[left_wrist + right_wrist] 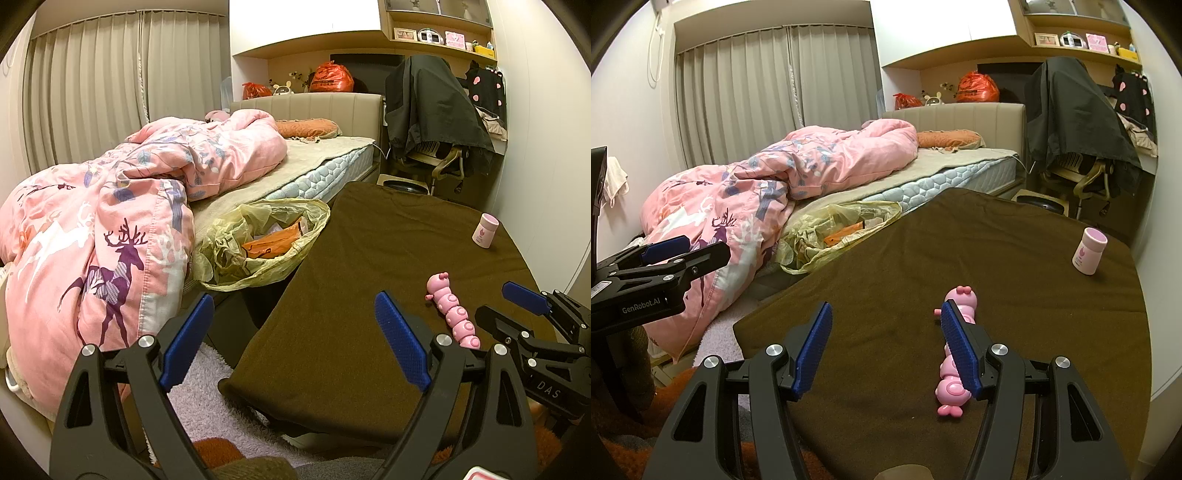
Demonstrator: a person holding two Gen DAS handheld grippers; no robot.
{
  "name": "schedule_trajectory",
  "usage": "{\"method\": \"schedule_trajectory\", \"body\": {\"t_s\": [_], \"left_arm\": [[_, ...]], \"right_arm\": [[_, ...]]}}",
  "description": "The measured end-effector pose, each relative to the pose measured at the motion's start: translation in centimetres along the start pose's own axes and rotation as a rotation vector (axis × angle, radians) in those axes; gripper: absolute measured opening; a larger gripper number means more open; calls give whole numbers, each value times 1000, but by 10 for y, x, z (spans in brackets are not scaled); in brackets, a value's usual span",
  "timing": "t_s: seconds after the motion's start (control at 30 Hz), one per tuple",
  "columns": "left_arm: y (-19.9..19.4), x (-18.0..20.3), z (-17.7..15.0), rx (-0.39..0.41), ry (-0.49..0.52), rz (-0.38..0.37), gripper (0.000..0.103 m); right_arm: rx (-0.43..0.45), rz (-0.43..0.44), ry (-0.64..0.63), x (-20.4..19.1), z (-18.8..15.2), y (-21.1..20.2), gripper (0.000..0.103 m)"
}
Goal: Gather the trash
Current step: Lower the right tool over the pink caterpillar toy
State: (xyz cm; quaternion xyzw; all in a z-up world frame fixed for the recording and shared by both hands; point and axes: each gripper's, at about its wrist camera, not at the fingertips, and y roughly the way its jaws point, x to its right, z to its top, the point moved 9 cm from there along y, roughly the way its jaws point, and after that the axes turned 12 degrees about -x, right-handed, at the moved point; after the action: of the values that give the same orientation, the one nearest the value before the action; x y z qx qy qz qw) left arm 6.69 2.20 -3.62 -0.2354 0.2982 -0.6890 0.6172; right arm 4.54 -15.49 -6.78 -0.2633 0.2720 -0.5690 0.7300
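Note:
A yellowish plastic trash bag (258, 243) (834, 236) lies open on the bed's edge, holding an orange wrapper (275, 245) (846, 233). On the brown-covered table (369, 295) (997, 258) lie a pink caterpillar toy (452, 312) (951, 387) and a small pink bottle (484, 230) (1089, 251). My left gripper (295, 339) is open and empty, over the table's left edge. My right gripper (886, 350) is open above the table, empty, its right finger just in front of the toy. Each gripper shows at the other view's side: the right gripper (517, 314), the left gripper (683, 251).
A bed with a pink deer-print duvet (110, 240) (738, 199) fills the left. A chair draped with a dark jacket (432, 110) (1075, 110) stands at the back right by shelves. A pale fluffy rug (207, 398) covers the floor between bed and table.

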Motion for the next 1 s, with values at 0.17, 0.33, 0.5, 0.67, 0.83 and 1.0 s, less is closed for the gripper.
{"method": "schedule_trajectory", "body": {"t_s": [0.17,0.33,0.5,0.67,0.83,1.0], "left_arm": [[-1,0,-1,2,-1,-7,85],[0,2,-2,-9,2,-19,85],[23,11,3,-76,17,-52,85],[75,23,6,-200,36,-31,85],[104,40,13,-226,47,-56,85],[127,49,25,-225,70,-64,85]], "right_arm": [[-1,-1,0,0,0,0,57],[-2,-4,-2,0,0,0,57],[-14,-75,-8,15,-1,5,58],[-128,-73,4,43,-15,29,64],[-292,24,86,65,-50,73,64],[-322,60,77,80,-44,100,34]]}}
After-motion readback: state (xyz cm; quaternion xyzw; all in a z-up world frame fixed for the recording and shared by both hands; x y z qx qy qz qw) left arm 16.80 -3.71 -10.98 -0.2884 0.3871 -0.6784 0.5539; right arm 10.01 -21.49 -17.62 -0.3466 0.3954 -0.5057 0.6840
